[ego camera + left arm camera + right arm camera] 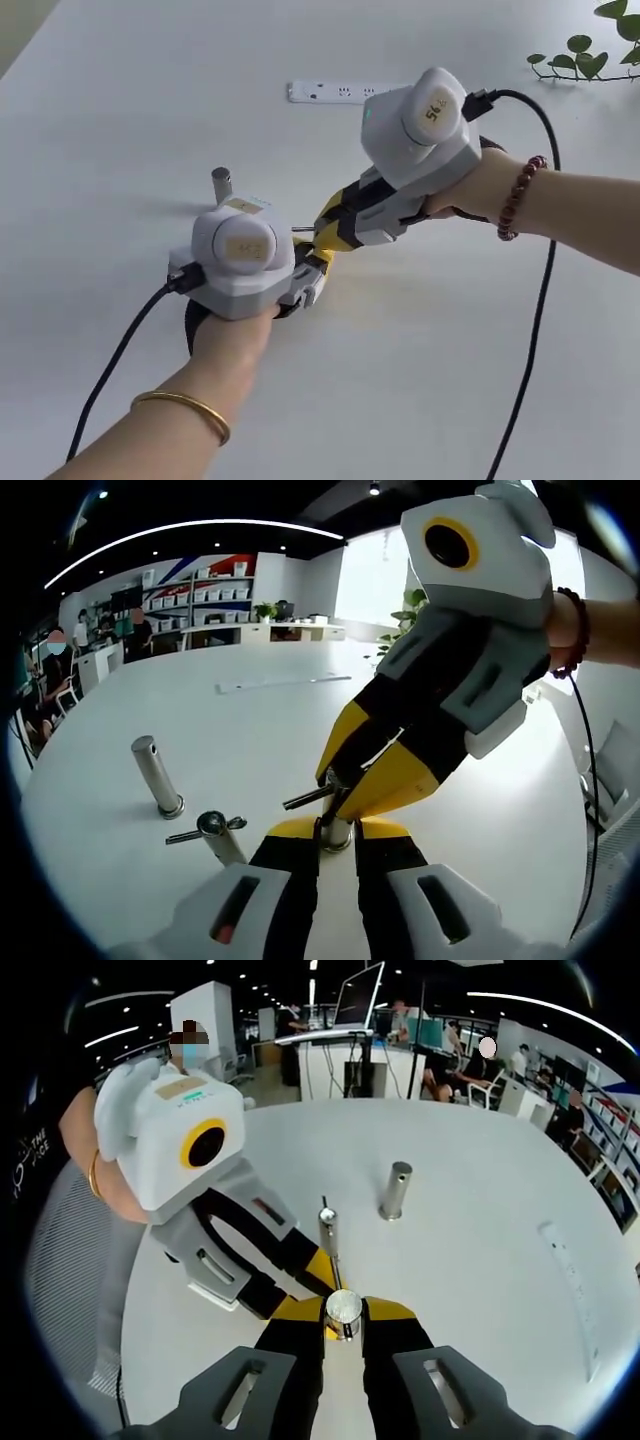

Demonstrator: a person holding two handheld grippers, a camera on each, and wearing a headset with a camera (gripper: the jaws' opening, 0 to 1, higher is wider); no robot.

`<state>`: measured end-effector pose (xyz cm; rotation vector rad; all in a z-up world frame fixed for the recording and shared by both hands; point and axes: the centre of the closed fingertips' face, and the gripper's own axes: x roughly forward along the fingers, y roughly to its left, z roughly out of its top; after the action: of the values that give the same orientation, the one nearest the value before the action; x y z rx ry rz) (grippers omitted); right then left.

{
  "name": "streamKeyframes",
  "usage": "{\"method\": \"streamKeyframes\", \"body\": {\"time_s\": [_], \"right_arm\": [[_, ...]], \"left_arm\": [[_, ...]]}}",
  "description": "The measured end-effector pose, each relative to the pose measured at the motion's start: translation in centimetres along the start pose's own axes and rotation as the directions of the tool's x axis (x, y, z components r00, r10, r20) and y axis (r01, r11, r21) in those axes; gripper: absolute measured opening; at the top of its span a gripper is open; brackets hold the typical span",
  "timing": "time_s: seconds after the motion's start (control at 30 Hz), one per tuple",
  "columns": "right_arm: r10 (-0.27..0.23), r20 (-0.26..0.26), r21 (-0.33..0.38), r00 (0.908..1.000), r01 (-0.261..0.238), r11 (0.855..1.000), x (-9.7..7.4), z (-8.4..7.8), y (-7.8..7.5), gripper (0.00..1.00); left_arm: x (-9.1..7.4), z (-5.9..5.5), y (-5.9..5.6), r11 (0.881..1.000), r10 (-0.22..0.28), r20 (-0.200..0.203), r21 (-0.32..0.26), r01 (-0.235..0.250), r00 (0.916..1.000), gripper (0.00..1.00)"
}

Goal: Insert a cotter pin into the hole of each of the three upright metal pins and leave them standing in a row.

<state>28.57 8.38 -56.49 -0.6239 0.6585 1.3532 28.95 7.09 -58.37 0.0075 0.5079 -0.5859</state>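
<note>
Cotter pin [306, 799] is pinched in the right gripper [336, 786] jaws, its end at the metal pin [344, 1309], which the left gripper [338, 828] jaws clamp. Second pin [218, 832] nearby carries a cotter. Third pin [157, 773] stands bare on the white table [250, 720].

The desk [120, 100] is plain white. The left claw [338, 830] and right claw [344, 1318] are pale grey with black jaws tipped in yellow. The metal pin [337, 837] between the left claw's tips is silvery grey, like the other pins [157, 773] at lower left and the thin cotter pin [305, 799]. A green plant [590, 50] sits at upper right; one wrist wears a dark red bead bracelet [520, 195], the other a gold bangle [190, 408]. The cables [540, 300] are black.
</note>
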Motion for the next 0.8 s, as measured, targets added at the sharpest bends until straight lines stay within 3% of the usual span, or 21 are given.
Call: {"method": "streamKeyframes", "body": {"time_s": [0.4,0.8], "right_arm": [[0.014,0.0,-0.004,0.9999,-0.014,1.0,-0.04,-0.36,-0.6,0.08],[0.042,0.019,0.05,0.9989,-0.043,0.998,0.03,-0.35,-0.81,0.09]], "left_arm": [[0.46,0.16,-0.06,1.0,0.01,0.002,-0.021,-0.009,1.0,0.11],[0.5,0.29,-0.05,1.0,0.013,-0.001,-0.017,-0.013,0.9999,0.11]]}}
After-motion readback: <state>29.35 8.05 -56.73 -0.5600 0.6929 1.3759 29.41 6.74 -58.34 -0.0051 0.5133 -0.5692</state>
